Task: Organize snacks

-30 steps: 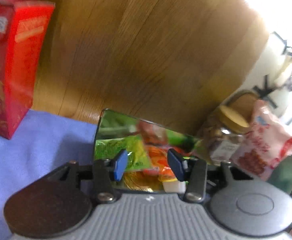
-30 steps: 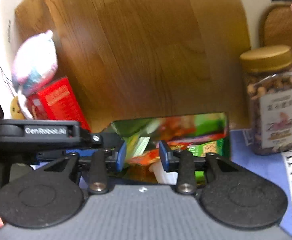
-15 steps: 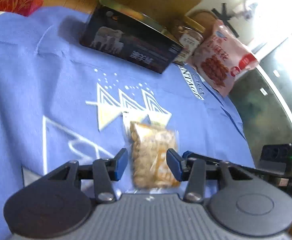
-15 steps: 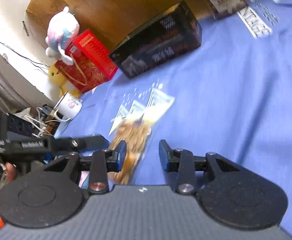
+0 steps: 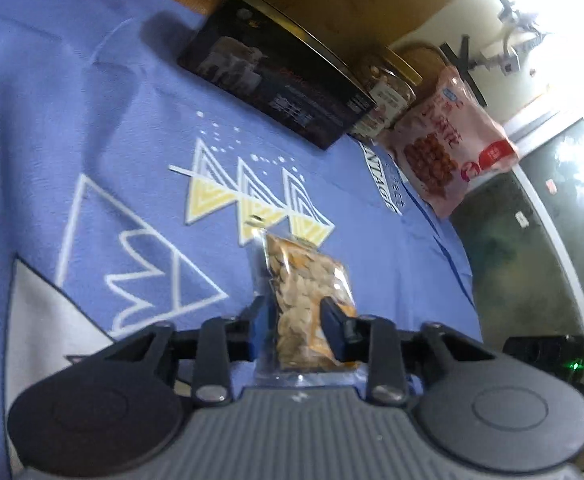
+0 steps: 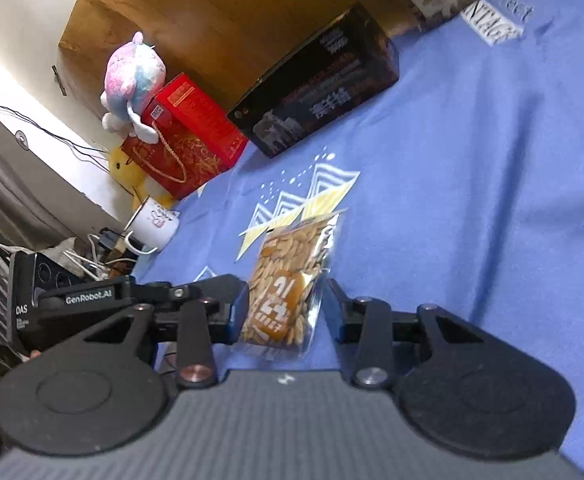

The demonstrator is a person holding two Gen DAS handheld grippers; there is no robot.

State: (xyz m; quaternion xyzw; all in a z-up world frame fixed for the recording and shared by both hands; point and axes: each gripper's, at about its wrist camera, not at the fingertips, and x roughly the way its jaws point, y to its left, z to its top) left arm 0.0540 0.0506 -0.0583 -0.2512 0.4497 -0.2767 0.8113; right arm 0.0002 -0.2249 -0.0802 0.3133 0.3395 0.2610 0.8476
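Observation:
A clear packet of pale nuts (image 5: pixel 307 292) lies flat on the blue cloth (image 5: pixel 92 120). My left gripper (image 5: pixel 293 318) is open, its blue-tipped fingers on either side of the packet's near end. The same packet shows in the right wrist view (image 6: pixel 288 284), with my right gripper (image 6: pixel 286 304) open around its near end too. The left gripper's body (image 6: pixel 92 300) shows at the left of that view. A black snack box (image 5: pixel 280 80) stands at the back of the cloth, also in the right wrist view (image 6: pixel 323 88).
A nut jar (image 5: pixel 387 92) and a pink snack bag (image 5: pixel 447 144) stand right of the black box. A red gift box (image 6: pixel 188 140), a plush toy (image 6: pixel 132 76) and a white mug (image 6: pixel 152 220) sit at the cloth's left. A wooden panel (image 6: pixel 232 12) stands behind.
Both grippers swung down from the open black box to the cloth and moved in around the nut packet. Both stayed open.

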